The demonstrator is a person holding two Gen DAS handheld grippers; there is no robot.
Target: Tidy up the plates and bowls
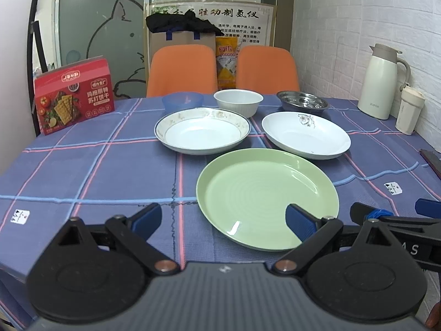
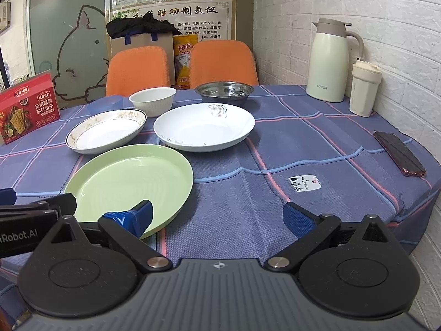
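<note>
Six dishes, three plates (image 1: 267,197) in front and three bowls (image 1: 238,102) behind, lie unstacked on the checked tablecloth (image 1: 96,171) while both grippers (image 1: 223,220) (image 2: 217,218) (jaws spread, empty) hover at the near edge.

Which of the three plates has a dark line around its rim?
The left white plate; the green plate and the flower-printed plate have plain rims.
</note>
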